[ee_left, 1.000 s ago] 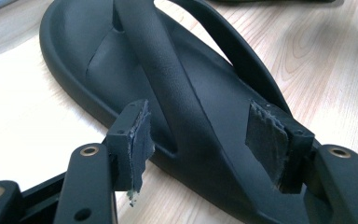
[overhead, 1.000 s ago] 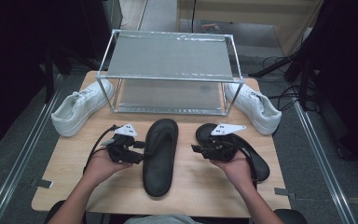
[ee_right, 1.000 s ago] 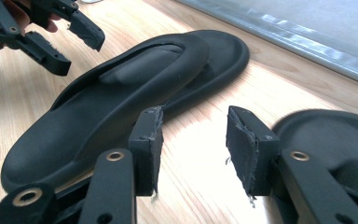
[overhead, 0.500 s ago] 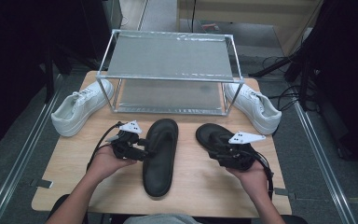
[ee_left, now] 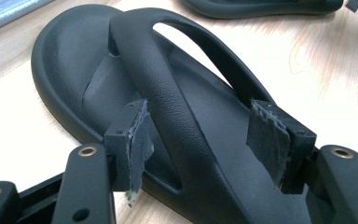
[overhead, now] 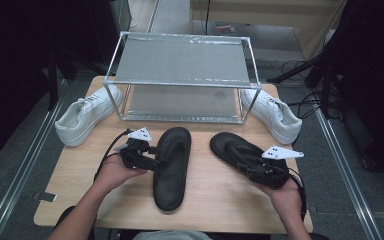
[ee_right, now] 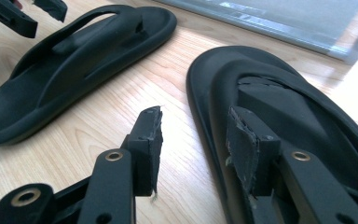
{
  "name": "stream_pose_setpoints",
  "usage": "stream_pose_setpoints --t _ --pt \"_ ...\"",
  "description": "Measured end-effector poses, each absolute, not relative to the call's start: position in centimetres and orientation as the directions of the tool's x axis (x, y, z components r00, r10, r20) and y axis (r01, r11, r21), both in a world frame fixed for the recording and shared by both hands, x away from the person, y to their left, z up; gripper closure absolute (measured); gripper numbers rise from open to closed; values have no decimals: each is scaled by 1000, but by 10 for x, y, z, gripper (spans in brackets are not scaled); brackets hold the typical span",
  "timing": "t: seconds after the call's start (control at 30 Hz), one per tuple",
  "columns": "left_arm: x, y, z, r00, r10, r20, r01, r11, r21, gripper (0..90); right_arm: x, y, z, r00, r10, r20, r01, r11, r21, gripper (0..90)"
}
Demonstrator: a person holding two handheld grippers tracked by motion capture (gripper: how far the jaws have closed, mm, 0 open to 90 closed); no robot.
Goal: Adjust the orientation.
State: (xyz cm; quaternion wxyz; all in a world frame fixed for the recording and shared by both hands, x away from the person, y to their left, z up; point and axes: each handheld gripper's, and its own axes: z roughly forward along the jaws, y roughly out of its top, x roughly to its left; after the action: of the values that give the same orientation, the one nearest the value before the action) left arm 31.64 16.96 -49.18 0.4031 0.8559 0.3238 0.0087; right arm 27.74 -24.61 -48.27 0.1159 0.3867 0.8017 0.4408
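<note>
On the table, I now have my right gripper [overhead: 252, 167] at the right sandal's [overhead: 232, 150] heel, no longer over its middle.

From above, that sandal lies slanted, toe toward the rack [overhead: 180, 60]; the left sandal [overhead: 171, 167] points straight away. Left gripper [ee_left: 209, 135] view: jaws spread astride its strap, not pinching. Right gripper view: jaws spread across the sandal's edge, unclosed, so I judge both grasps pending.

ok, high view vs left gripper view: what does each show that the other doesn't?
High view alone: two white sneakers, metal rack, right gripper at the right sandal's edge.
Left gripper view alone: worn pads astride the strap, apart from it.
Both: left sandal, wooden table, left gripper.
</note>
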Motion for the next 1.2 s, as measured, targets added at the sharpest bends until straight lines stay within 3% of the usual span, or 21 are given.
stream_pose_setpoints --t 0.7,1.03,1.1,1.2 --pt "317 170 -493 794 561 -233 536 -467 703 370 294 -252 -496 -637 751 173 570 308 761 570" --pt "317 171 -493 793 562 -236 536 -459 708 367 306 -248 -506 -647 740 185 596 340 727 705" --pt "318 171 -494 795 561 -231 533 -465 707 366 307 -245 -506 -666 723 183 589 359 724 794" --pt "318 171 -493 796 560 -231 532 -465 708 366 308 -244 -505 -673 718 178 582 367 726 817"
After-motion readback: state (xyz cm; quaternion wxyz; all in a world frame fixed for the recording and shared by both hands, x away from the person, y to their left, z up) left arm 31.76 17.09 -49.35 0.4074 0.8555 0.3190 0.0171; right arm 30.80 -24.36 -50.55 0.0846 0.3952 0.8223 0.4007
